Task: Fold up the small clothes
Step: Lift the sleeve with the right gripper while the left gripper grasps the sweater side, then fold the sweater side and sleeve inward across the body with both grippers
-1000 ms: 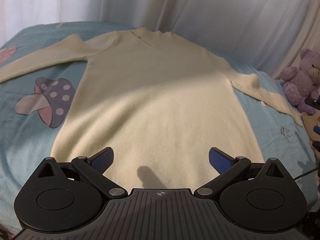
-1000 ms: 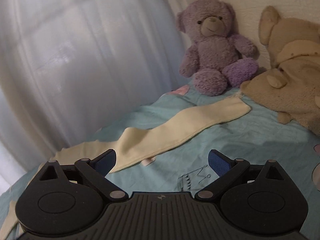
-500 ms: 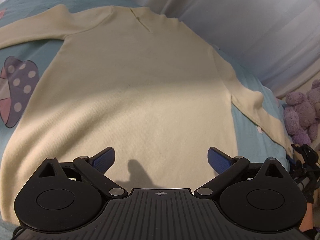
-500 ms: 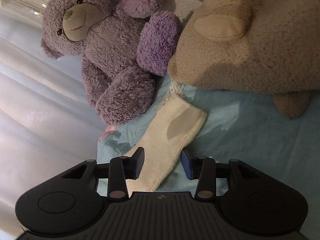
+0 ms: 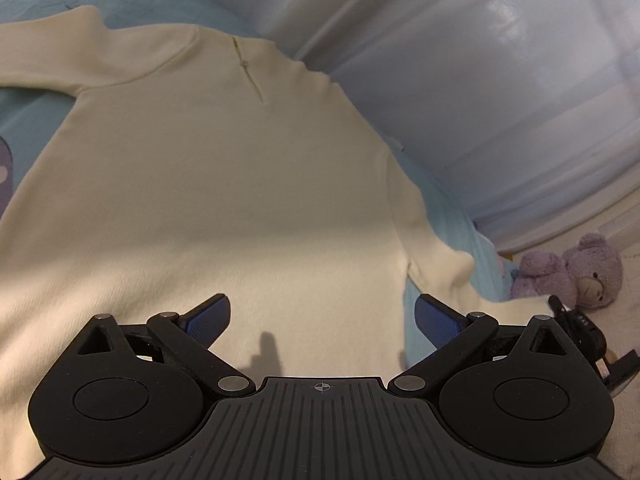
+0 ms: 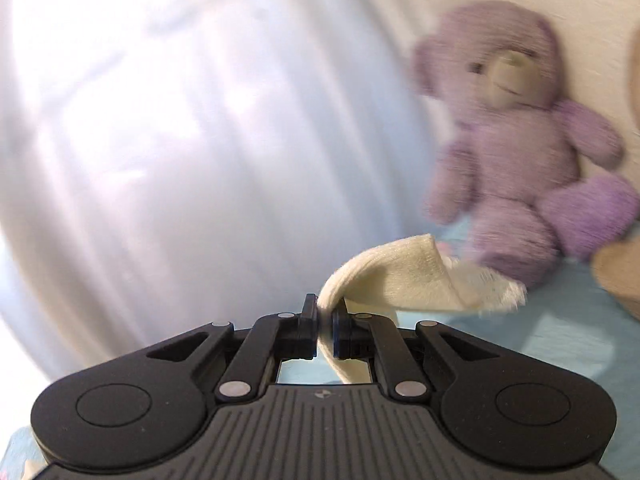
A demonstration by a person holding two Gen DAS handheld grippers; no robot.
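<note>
A cream long-sleeved top (image 5: 224, 184) lies flat on the light blue bed sheet (image 5: 444, 208), collar at the far end. My left gripper (image 5: 322, 320) hovers open over its lower right part, nothing between the blue pads. The right sleeve runs off to the right toward the right gripper's black body (image 5: 580, 328) at the frame edge. In the right wrist view my right gripper (image 6: 326, 332) is shut on the sleeve cuff (image 6: 404, 276), which is lifted off the sheet and folds over above the fingers.
A purple teddy bear (image 6: 520, 140) sits against the wall at the right, with a beige plush toy (image 6: 618, 268) beside it. White curtains (image 5: 480, 60) hang along the far side of the bed. A mushroom print (image 5: 5, 172) marks the sheet at the left.
My right gripper closed on the sleeve cuff and lifted it off the sheet. My left gripper moved right over the top and rolled, staying open.
</note>
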